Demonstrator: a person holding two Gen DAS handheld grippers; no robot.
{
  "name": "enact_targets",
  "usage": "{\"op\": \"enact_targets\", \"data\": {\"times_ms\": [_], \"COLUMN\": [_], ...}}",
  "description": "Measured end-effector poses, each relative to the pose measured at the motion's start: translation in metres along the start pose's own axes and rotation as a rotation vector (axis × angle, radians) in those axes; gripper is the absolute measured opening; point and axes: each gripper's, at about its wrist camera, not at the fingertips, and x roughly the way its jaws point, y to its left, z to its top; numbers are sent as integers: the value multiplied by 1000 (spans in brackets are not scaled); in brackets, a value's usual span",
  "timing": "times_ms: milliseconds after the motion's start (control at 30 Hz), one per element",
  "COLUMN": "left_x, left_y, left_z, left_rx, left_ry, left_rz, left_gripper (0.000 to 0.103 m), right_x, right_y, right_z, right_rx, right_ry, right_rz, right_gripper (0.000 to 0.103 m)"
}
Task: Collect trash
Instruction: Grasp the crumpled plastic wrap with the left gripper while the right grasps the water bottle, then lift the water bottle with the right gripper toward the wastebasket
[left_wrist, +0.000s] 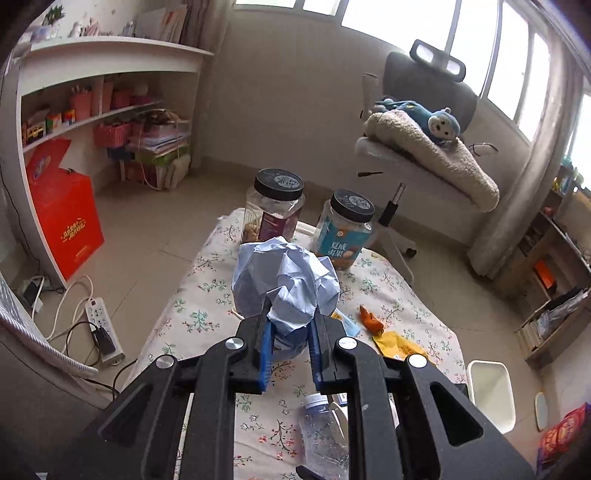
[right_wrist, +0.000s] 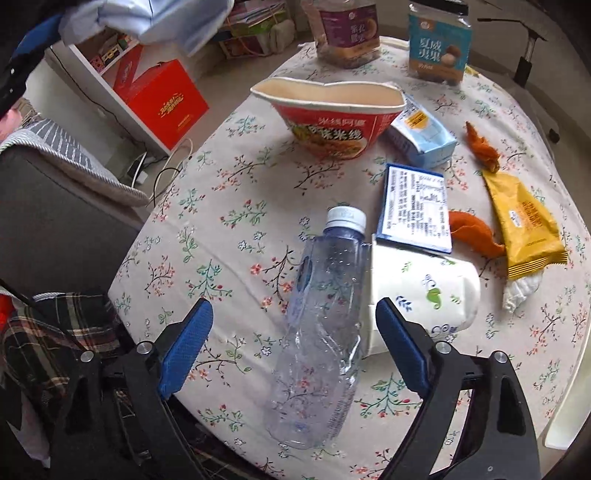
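I found my left gripper (left_wrist: 290, 325) pinching a crumpled blue paper ball (left_wrist: 284, 280) above the floral table (right_wrist: 229, 236), while my right gripper (right_wrist: 293, 343) stood spread around a crushed, empty clear plastic bottle (right_wrist: 321, 332) lying toward twelve o'clock.

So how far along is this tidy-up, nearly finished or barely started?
Barely started, it seems. In hand: the left tool is shut on a crumpled blue paper ball, held above the table. The right tool is open around a crushed plastic bottle, not yet gripped. Left on the floral tablecloth: noodle bowl, paper cup, yellow wrapper, peels, small cartons.
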Motion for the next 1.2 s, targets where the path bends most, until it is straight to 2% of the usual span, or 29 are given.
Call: {"op": "enact_targets", "data": {"times_ms": [267,367,400,633,833,967,1100,1200], "left_x": [9,9,9,10,13,17,19,21], "left_y": [20,23,23,22,19,18,19,20], "left_z": [-1,-2,-2,-2,-4,-6,-8,-8], "left_rx": [-59,-69,-69,-53,-51,-48,-44,-45], "left_ry": [41,45,44,41,44,52,62,69], "left_rz": [-4,-4,-4,11,21,27,33,35], "left_gripper": [16,16,16,16,16,16,16,16], "right_x": [39,42,40,19,-12,-10,14,29], "right_y": [-18,-20,-21,-22,-25,-25,-19,-13], "right_z": [-3,-3,-2,2,9,8,2,0], "right_rx": [91,107,121,131,118,85,60,42], "right_ry": [106,105,103,29,-70,-52,34,70], "right_rz": [23,30,54,63,74,50,54,38], "right_gripper": [80,63,62,55,40,40,41,49]}}
